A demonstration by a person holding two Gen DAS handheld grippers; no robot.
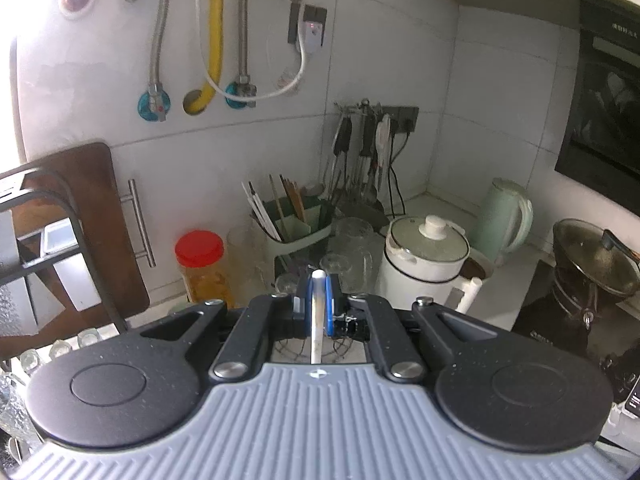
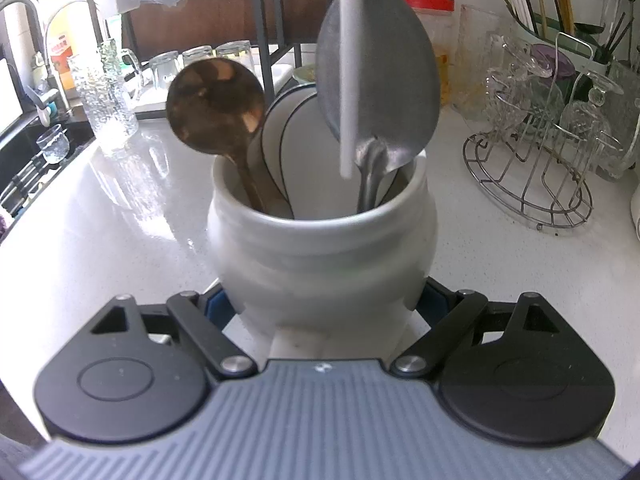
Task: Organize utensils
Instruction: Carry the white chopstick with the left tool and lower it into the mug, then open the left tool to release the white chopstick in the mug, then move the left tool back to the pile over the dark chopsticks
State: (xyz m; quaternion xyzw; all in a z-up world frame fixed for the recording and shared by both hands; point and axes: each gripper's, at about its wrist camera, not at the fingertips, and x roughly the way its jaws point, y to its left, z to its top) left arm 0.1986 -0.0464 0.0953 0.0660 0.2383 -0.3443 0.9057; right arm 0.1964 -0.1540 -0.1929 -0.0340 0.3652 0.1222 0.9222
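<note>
Your right gripper (image 2: 322, 304) clamps the white jar (image 2: 320, 248) on the desk (image 2: 120, 208). Your left gripper (image 1: 316, 300) pinches a white chopstick (image 2: 349, 80) whose tip hangs just above the jar's mouth. Next, lower it straight in, beside the spoons.

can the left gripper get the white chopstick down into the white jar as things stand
Probably yes: the white chopstick, clamped in the left gripper, already hangs over the white jar, with a gap open between the gold spoon and steel spoon.

White tiled walls (image 1: 400, 60) are meeting in a corner at one o'clock, with pipes (image 1: 160, 40) hanging at eleven. Daylight is glaring across the glossy white table (image 2: 132, 216), pouring in from nine o'clock.
</note>
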